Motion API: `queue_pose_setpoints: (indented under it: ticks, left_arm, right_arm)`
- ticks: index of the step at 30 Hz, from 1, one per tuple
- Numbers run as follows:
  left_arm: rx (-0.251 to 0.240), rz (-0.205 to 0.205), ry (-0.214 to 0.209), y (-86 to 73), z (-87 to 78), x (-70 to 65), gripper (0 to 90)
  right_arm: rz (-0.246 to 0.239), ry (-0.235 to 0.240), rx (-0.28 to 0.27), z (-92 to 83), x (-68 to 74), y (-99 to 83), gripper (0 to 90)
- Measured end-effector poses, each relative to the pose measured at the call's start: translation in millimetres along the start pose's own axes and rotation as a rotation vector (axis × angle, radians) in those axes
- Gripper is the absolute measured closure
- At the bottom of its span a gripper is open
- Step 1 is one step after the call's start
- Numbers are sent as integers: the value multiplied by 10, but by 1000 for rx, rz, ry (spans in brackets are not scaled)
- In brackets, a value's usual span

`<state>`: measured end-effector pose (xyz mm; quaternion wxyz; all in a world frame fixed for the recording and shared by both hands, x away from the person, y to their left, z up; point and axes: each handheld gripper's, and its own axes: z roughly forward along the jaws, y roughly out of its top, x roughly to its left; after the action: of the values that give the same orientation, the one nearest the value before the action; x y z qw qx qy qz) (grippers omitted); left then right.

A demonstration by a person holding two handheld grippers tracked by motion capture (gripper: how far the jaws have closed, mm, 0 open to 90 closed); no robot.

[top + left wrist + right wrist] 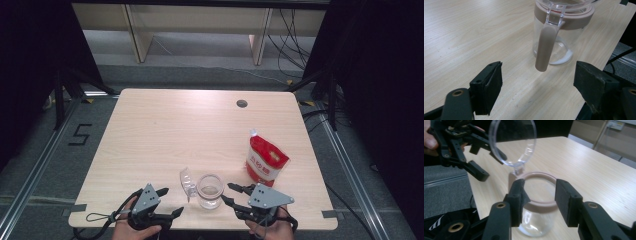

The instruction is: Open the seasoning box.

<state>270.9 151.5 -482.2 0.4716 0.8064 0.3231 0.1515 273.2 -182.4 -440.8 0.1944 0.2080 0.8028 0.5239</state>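
while standing near the bench's front edge, between both grippers: clear glass jar (209, 191), smooth, round, upright, pinkish ring at the mouth, hinged transparent lid (187, 181) flipped open toward the left side. right gripper (231, 193) just beside the jar, nearer of the two, jaws partly apart, nothing clamped, rim framed between them in the right gripper view. left gripper (170, 201) a little apart, jaws wide, empty, pointed at the jar's tan clasp (545, 47). red glossy pouch (265, 160) toward the right edge, untouched.
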Motion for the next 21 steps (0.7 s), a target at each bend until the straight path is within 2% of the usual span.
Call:
queue_pose_setpoints:
  ticks: [2,3,4,7,8,9,12,14,16,21]
  left_arm:
    - [1,4,2,0,-4,8,222]
    - [2,25,-1,5,-7,23,222]
    - [-5,15,-3,5,-4,18,222]
    - [-3,26,-2,8,-10,26,222]
    - [7,30,2,10,-16,27,222]
    - [-2,22,-2,8,-9,19,222]
    - [-5,-7,-8,0,-3,4,221]
    - [-8,-10,-8,2,0,2,221]
    - [-12,10,-9,10,3,16,219]
    - [-16,6,-3,14,2,19,217]
  right_arm:
    - [-5,-12,-10,-29,-28,-16,566]
    - [9,-17,-7,-64,-44,-31,563]
    - [18,-21,-11,-91,-59,-48,558]
    - [25,-46,-3,-194,-104,-102,550]
    - [40,-54,-2,-224,-110,-115,544]
    - [27,-55,-2,-239,-128,-124,543]
    - [44,-75,-6,-307,-156,-160,526]
    - [51,-90,-8,-350,-177,-185,511]
    - [60,-95,-5,-386,-193,-211,496]
    - [84,-130,-2,-490,-265,-284,471]
